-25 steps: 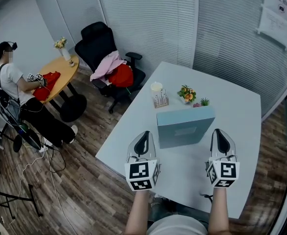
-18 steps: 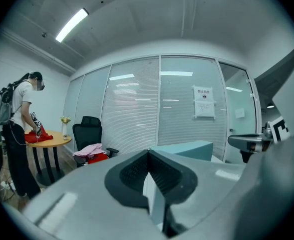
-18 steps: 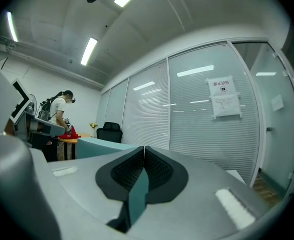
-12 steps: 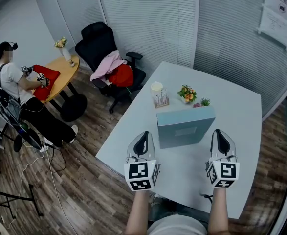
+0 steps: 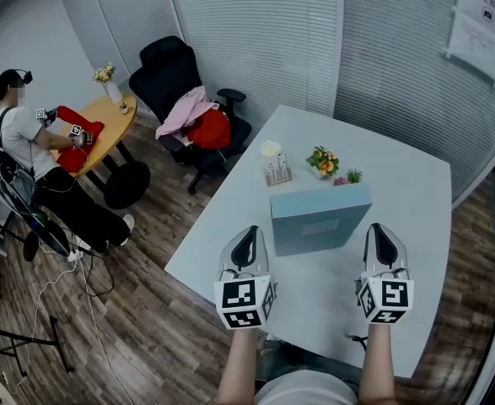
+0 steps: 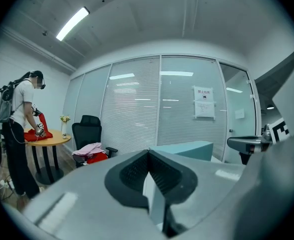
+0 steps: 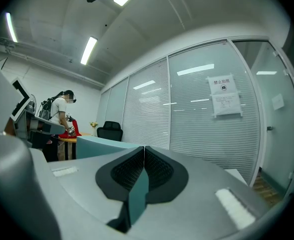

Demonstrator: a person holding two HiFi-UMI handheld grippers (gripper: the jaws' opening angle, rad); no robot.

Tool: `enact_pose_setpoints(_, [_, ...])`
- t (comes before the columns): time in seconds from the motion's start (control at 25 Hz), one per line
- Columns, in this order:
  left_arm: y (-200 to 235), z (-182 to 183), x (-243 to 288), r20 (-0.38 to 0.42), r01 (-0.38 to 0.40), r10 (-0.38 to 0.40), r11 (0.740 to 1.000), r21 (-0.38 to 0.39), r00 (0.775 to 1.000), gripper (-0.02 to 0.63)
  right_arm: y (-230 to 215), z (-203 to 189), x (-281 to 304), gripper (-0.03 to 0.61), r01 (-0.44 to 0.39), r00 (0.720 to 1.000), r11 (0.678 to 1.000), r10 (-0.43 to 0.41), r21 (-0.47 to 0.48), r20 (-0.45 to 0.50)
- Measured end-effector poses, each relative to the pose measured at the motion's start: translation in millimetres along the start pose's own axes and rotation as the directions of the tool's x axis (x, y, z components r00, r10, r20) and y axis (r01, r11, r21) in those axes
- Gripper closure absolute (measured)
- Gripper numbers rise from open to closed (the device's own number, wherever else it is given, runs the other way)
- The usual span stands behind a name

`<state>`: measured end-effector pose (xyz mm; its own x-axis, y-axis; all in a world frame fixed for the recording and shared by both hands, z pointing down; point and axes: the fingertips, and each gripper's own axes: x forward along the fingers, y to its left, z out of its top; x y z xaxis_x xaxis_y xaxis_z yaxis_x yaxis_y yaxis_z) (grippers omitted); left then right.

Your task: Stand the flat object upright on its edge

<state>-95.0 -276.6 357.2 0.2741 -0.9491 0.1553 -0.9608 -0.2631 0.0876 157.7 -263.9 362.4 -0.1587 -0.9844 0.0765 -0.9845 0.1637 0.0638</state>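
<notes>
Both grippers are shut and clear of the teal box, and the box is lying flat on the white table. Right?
Not quite. The teal box is not lying flat: it stands upright on its edge on the white table, as the head view shows. The rest holds: the left gripper and right gripper are shut and clear of it.

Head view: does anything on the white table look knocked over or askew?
Nothing stands out. The teal box stands upright on the table, and the flower pot behind it is upright too.
</notes>
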Motion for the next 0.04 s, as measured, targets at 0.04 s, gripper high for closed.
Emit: enact_pose_setpoints(0.04, [-0.7,0.2,0.7,0.000,0.001,-0.001,1.000,0.002,1.000,0.614,-0.3,-0.5,0.5,0.552,0.000,1.000,1.000,0.000,0.001,0.000])
